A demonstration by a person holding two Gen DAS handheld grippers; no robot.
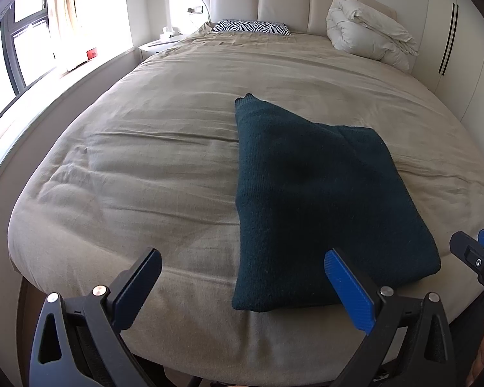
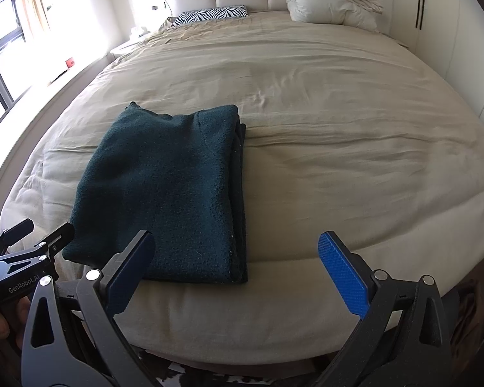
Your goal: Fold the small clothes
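A dark teal knitted garment (image 1: 313,200) lies folded in a long rectangle on the beige bed (image 1: 145,167), near the foot edge. It also shows in the right wrist view (image 2: 167,190), with stacked layers along its right side. My left gripper (image 1: 242,277) is open and empty, just short of the garment's near end. My right gripper (image 2: 235,261) is open and empty, over the garment's near right corner. Each gripper shows at the edge of the other's view: the right one (image 1: 477,251) and the left one (image 2: 32,235).
A zebra-print pillow (image 1: 251,27) and a rolled cream duvet (image 1: 368,32) lie at the padded headboard (image 1: 284,0). A window (image 1: 19,42) and ledge run along the left. White wardrobe doors (image 1: 451,42) stand at the right. The bed (image 2: 338,148) spreads wide beside the garment.
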